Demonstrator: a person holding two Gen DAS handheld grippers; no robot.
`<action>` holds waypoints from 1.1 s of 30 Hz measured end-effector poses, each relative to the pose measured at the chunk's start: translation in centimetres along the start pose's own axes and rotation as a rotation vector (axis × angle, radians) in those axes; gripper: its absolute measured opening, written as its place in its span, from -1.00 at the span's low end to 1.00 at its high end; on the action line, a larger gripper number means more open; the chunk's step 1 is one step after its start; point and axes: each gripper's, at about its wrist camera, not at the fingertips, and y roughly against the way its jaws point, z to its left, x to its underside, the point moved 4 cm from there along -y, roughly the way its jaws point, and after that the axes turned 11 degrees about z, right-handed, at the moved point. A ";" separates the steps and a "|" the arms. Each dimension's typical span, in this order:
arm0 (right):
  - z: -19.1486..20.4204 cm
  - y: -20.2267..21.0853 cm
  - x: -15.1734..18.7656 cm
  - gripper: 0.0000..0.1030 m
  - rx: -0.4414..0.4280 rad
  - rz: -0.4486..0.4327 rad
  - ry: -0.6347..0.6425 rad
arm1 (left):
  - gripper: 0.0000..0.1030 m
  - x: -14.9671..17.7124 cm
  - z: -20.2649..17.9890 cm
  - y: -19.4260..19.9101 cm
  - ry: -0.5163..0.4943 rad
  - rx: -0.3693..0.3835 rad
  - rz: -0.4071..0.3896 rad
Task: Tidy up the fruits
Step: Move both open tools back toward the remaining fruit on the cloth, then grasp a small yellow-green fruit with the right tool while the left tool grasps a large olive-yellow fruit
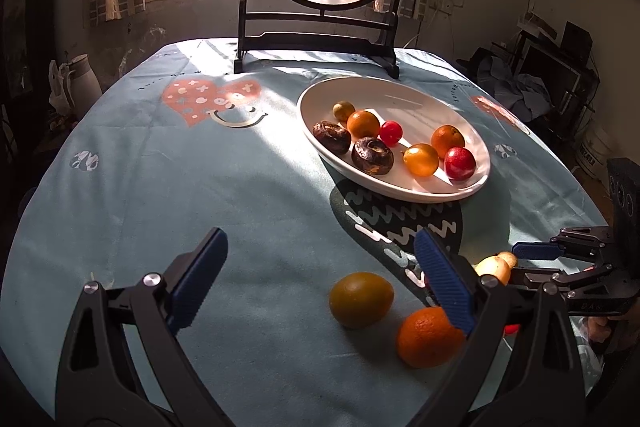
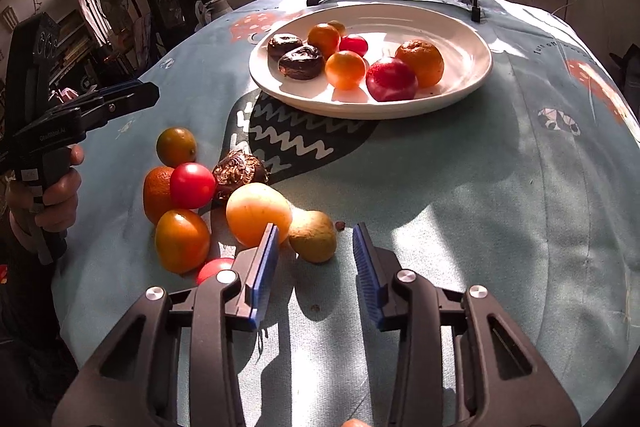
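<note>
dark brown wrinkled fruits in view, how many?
3. Two lie side by side at the left of the white plate: and. One sits on the tablecloth in the loose pile. More may be hidden.

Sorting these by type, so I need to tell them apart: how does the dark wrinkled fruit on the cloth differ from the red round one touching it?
The dark wrinkled fruit is brown and rough-skinned; the red fruit is bright, smooth and glossy. The dark one looks flattened and lumpy, the red one evenly round. Both lie on the tablecloth, outside the plate, untouched by either gripper.
</note>
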 end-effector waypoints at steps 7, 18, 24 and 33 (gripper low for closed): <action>0.0 -0.3 0.1 -0.29 0.024 0.024 0.014 | 0.87 -0.1 0.3 0.0 0.013 0.009 0.004; 0.1 -1.2 -1.4 -0.49 0.010 0.024 0.035 | 0.87 0.1 0.6 -0.3 0.021 -0.003 0.015; -1.9 0.0 -1.3 -0.50 -0.123 -0.041 -0.092 | 0.84 0.7 0.2 -1.1 -0.001 0.029 0.069; -2.5 0.8 -1.1 -0.50 -0.128 -0.075 -0.138 | 0.31 1.6 -0.6 -2.8 -0.020 0.095 0.164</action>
